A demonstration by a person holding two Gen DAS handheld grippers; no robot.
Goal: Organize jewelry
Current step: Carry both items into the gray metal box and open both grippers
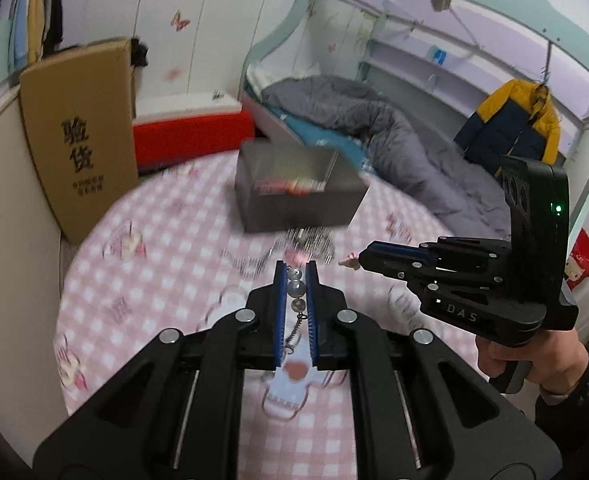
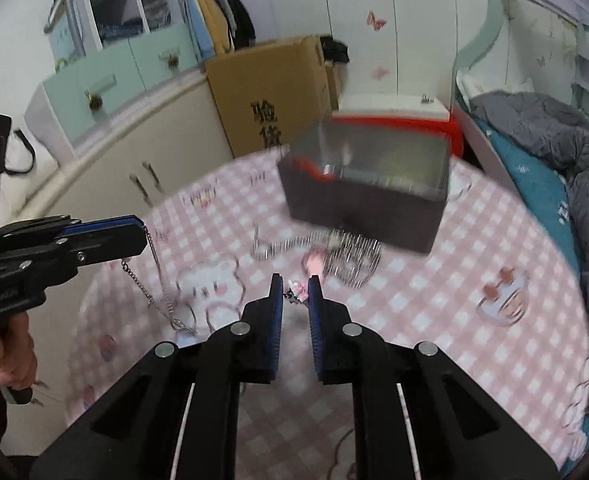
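My left gripper [image 1: 296,270] is shut on a pearl bead bracelet [image 1: 296,289]; its silver chain [image 2: 156,280] hangs from the left gripper [image 2: 144,234] in the right wrist view. My right gripper [image 2: 295,286] is shut on a small pink charm [image 2: 297,295]; in the left wrist view the right gripper [image 1: 364,258] holds the pink charm [image 1: 349,261] at its tip. A dark open jewelry box [image 1: 300,188] stands on the pink checked table beyond both grippers, also in the right wrist view [image 2: 368,196]. Blurred silver chains [image 2: 334,254] lie in front of the box.
The round table has a pink checked cloth [image 1: 166,264]. A cardboard box [image 1: 82,132] leans at the left by a cream cabinet [image 2: 106,168]. A red and white bin [image 1: 190,136] and a bed with grey bedding [image 1: 374,128] lie behind.
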